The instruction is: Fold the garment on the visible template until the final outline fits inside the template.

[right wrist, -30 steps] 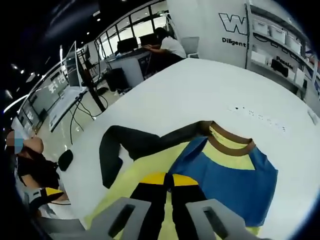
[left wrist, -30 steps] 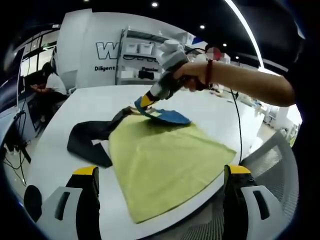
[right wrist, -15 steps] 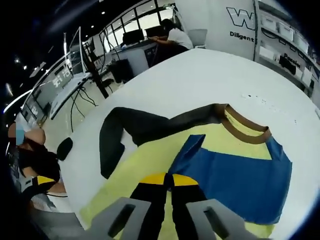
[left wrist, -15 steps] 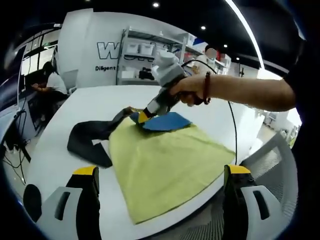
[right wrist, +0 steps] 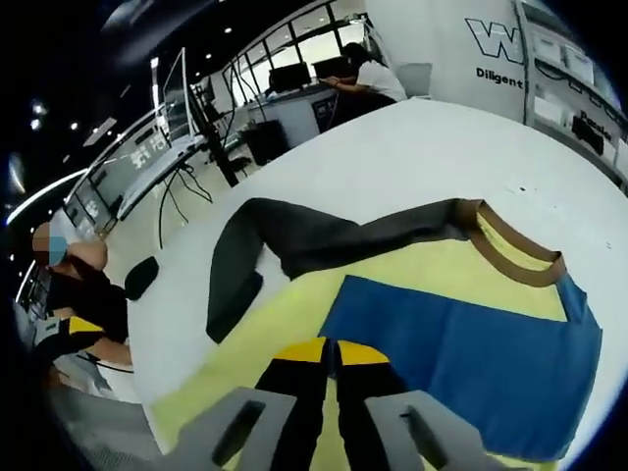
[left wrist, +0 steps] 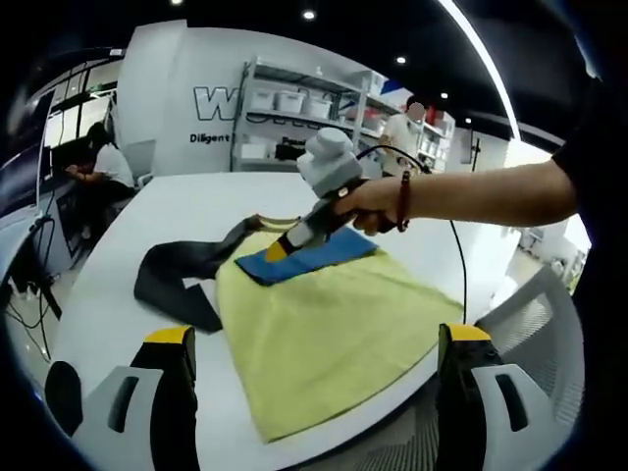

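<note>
A yellow shirt (left wrist: 324,324) lies flat on the white table (left wrist: 108,294), with a dark grey sleeve (left wrist: 177,270) stretched to the left and a brown collar (right wrist: 515,257) at the far end. A blue sleeve (left wrist: 309,255) is folded across the yellow body (right wrist: 294,314). My right gripper (left wrist: 278,250), held by a hand, is shut on the blue sleeve (right wrist: 471,348) at its leading edge; its own jaws (right wrist: 331,349) are pressed together just over the yellow cloth. My left gripper (left wrist: 314,336) hovers open at the shirt's near hem, jaws wide apart, holding nothing.
The table's near edge runs just under the hem. A mesh office chair (left wrist: 535,304) stands at the near right corner. A black cable (left wrist: 457,250) trails over the table's right side. Shelves (left wrist: 294,103) and a seated person (left wrist: 98,167) are beyond the far edge.
My right gripper has drawn the blue sleeve leftward across the yellow body, and the sleeve now lies longer and flatter. My left gripper has stayed put, open.
</note>
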`<state>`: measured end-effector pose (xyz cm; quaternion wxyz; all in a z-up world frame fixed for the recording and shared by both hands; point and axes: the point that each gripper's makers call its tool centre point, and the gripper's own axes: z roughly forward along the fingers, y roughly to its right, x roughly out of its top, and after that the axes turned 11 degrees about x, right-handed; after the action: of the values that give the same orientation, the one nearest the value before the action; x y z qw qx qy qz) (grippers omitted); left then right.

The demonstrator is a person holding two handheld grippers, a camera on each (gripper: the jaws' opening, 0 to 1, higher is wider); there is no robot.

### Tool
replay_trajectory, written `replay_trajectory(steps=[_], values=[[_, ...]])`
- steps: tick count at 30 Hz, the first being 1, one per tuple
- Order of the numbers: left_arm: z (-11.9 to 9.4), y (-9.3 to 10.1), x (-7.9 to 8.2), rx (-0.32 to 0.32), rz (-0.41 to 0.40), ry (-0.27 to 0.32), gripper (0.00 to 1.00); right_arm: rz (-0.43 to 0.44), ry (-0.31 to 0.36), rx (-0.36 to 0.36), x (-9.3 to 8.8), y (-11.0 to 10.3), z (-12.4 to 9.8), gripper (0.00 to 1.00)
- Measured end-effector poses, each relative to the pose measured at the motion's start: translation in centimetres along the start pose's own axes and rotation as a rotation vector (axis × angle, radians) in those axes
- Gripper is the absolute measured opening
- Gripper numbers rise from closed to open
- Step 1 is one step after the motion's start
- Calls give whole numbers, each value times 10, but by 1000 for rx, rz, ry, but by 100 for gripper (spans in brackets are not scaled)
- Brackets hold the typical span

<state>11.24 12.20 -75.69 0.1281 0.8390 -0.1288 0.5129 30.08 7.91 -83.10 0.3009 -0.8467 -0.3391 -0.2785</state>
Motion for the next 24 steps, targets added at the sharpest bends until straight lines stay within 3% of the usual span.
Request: replay_trajectory(steps=[8, 15, 24], values=[[0, 1, 0, -2, 7, -3, 99, 24, 66, -57, 4, 20, -23, 34], [-1, 0, 0, 7, 7, 1, 99, 41, 118, -151, 0, 53, -49, 61], [-1, 0, 0, 7, 11, -5, 99, 86, 165, -242, -10, 81, -76, 89]])
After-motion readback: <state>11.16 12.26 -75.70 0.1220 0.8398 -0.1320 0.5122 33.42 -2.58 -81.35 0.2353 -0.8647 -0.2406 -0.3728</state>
